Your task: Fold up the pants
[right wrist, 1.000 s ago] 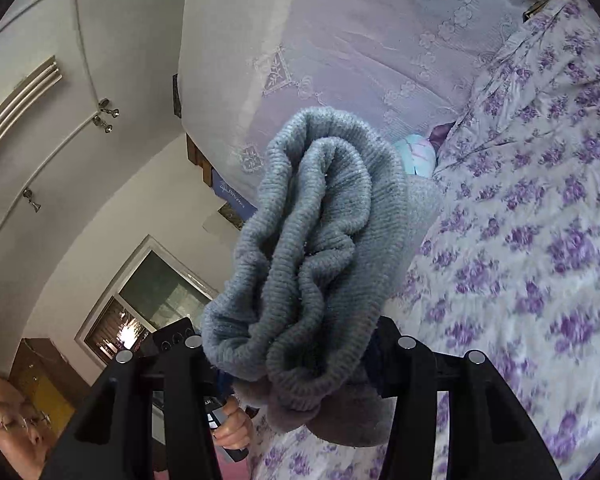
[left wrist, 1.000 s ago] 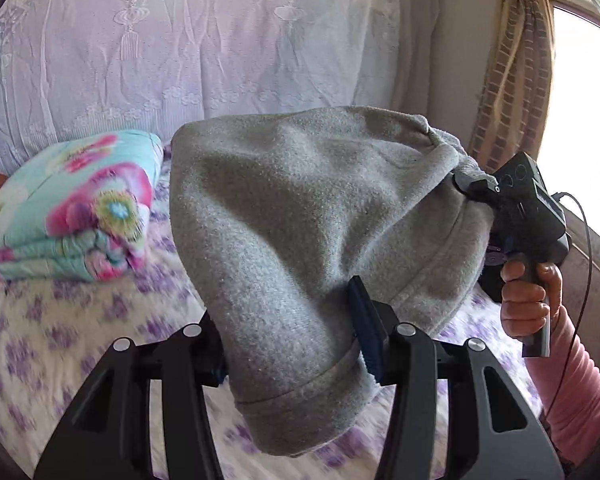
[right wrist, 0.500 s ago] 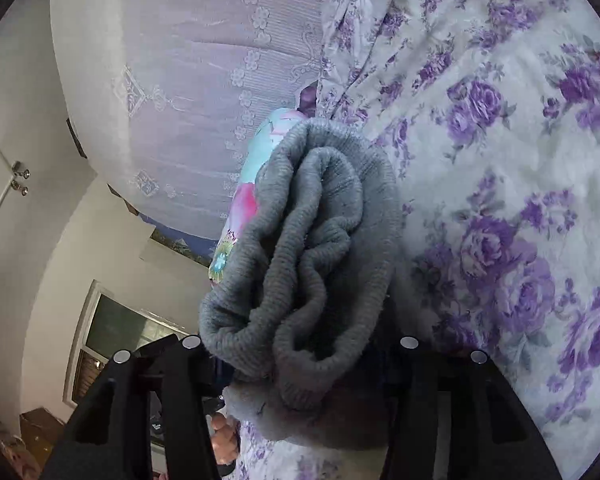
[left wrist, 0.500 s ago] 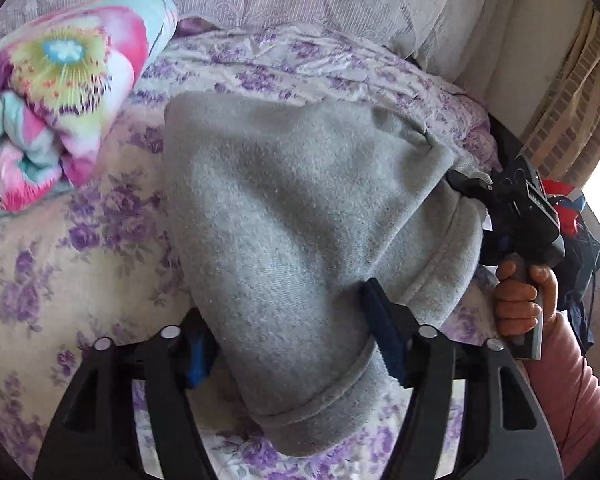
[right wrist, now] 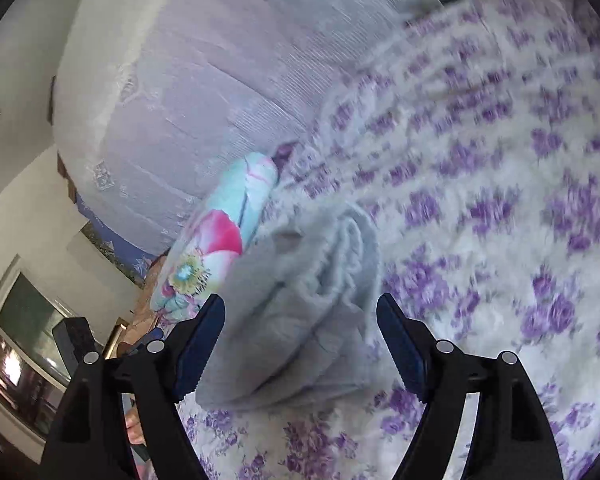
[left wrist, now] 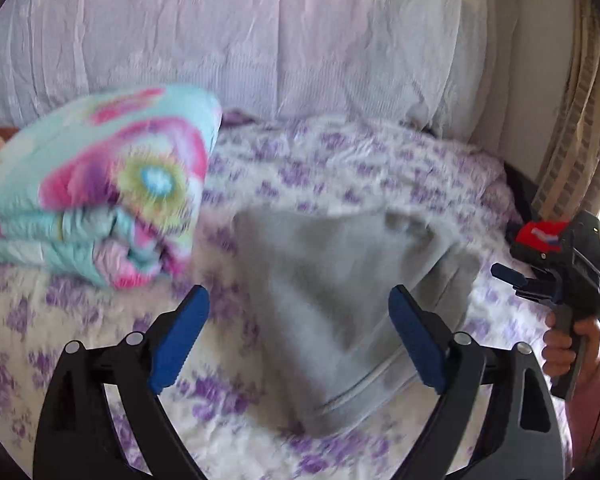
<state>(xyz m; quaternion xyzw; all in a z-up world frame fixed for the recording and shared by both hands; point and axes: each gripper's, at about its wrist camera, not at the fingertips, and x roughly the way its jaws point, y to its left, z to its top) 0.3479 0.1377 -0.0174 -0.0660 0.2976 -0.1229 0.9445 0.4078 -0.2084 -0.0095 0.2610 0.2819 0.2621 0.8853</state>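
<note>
Two views show one bed covered in a white sheet with purple flowers (left wrist: 80,312), both blurred by motion. At the left of the left wrist view, a folded quilt in turquoise with pink and yellow flowers (left wrist: 100,184) lies on the sheet against a pale lilac lace-covered headboard (left wrist: 260,40). Just right of it, the folded grey fleece pants (left wrist: 340,300) lie flat on the sheet, their stitched hem nearest the camera. The left gripper (left wrist: 298,336) frames them: its jaws have just been opening and now stand wide, the blue pads (left wrist: 180,336) clear of the cloth on both sides, with the pants lying between and beyond them. Farther right, a hand (left wrist: 576,352) with a pink sleeve holds the black handle of the right gripper (left wrist: 504,276), just off the pants' right edge.

In the right wrist view the quilt (right wrist: 220,240) sits left of centre. Beside it the bunched ribbed end of the pants (right wrist: 312,300) rests on the flowered sheet (right wrist: 500,240). The right gripper (right wrist: 300,344) has also just been opening its jaws, and they stand spread. The left pad looks just beside the cloth, though blur hides whether it touches; the right pad is clearly apart.
</note>
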